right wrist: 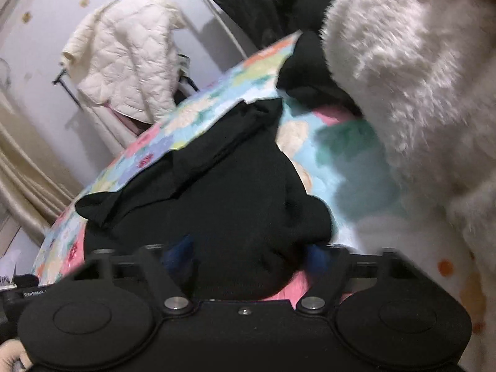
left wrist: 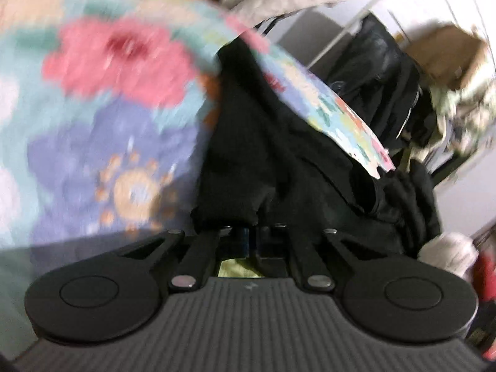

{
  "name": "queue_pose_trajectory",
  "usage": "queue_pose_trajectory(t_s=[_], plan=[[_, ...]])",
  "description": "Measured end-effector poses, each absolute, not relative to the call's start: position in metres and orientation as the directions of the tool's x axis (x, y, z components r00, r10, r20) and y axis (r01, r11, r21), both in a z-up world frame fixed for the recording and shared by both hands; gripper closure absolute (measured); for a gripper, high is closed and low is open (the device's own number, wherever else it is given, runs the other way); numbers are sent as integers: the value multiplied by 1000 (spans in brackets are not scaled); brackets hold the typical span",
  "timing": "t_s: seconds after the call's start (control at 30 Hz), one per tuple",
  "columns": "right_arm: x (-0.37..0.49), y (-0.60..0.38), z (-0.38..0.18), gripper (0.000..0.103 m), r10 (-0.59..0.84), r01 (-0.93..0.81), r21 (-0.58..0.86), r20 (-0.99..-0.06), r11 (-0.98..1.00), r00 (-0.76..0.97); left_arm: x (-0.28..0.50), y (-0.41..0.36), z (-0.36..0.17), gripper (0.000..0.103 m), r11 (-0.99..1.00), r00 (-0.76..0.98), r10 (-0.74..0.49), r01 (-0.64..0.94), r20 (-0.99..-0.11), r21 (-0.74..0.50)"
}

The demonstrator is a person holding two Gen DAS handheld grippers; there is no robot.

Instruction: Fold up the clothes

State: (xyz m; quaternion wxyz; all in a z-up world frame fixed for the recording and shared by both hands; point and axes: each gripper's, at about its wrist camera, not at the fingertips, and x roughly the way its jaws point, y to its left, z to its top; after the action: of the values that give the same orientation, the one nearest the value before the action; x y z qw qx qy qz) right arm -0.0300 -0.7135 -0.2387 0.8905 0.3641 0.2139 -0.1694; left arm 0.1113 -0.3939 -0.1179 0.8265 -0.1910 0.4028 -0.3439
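Observation:
A black garment (left wrist: 266,155) lies bunched on a bed with a colourful flowered cover (left wrist: 93,99). My left gripper (left wrist: 252,232) is shut on a fold of the black garment; its fingertips are buried in the cloth. In the right wrist view the same black garment (right wrist: 229,192) is draped over my right gripper (right wrist: 248,257). The blue fingers (right wrist: 316,257) stand apart with cloth bunched between them. The flowered cover (right wrist: 325,155) lies under it.
A fluffy white sleeve (right wrist: 418,93) fills the right of the right wrist view. A white quilted jacket (right wrist: 124,62) hangs on a rack by the wall. Dark clothes (left wrist: 381,71) and a cardboard box (left wrist: 446,52) sit beyond the bed edge.

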Motion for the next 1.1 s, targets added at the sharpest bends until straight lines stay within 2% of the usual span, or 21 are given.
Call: queue_pose_trajectory(t_s=[0.03, 0.13, 0.23, 0.33, 0.5, 0.67, 0.77, 0.8, 0.87, 0.93, 1.0, 1.1], plan=[[-30, -717, -240, 95, -130, 444, 585, -500, 679, 856, 109, -391, -110, 100, 682, 448, -730, 422, -516, -597], [-38, -725, -233, 95, -97, 401, 623, -462, 672, 881, 97, -373, -79, 100, 670, 491, -739, 464, -461, -580], [-55, -716, -196, 95, -68, 323, 605, -405, 727, 912, 78, -332, -66, 100, 611, 470, -781, 433, -412, -663], [-93, -699, -167, 95, 36, 245, 668, -377, 703, 926, 39, -291, -67, 100, 614, 435, -783, 429, -445, -663], [-160, -644, -173, 95, 160, 274, 682, -501, 677, 851, -22, -240, -88, 100, 692, 398, -721, 388, -567, -608], [-207, -593, -195, 95, 216, 306, 691, -559, 655, 800, -29, -209, -103, 100, 664, 386, -741, 296, -550, -687], [-217, -577, -185, 95, 199, 298, 643, -583, 705, 788, -29, -214, -113, 100, 717, 367, -696, 311, -618, -623], [-217, -574, -185, 95, 188, 304, 609, -610, 732, 770, -29, -216, -118, 100, 727, 356, -686, 310, -634, -613], [-216, -571, -188, 85, 128, 356, 511, -691, 782, 711, -30, -217, -126, 100, 732, 352, -681, 296, -642, -614], [-218, -571, -183, 85, 96, 367, 483, -697, 795, 711, -31, -217, -128, 100, 733, 354, -679, 300, -643, -610], [-221, -570, -178, 77, 78, 372, 470, -698, 800, 712, -31, -218, -127, 100, 737, 348, -676, 325, -649, -593], [-221, -559, -156, 58, -90, 384, 280, -695, 880, 713, -26, -221, -126, 99, 737, 319, -674, 357, -666, -574]])
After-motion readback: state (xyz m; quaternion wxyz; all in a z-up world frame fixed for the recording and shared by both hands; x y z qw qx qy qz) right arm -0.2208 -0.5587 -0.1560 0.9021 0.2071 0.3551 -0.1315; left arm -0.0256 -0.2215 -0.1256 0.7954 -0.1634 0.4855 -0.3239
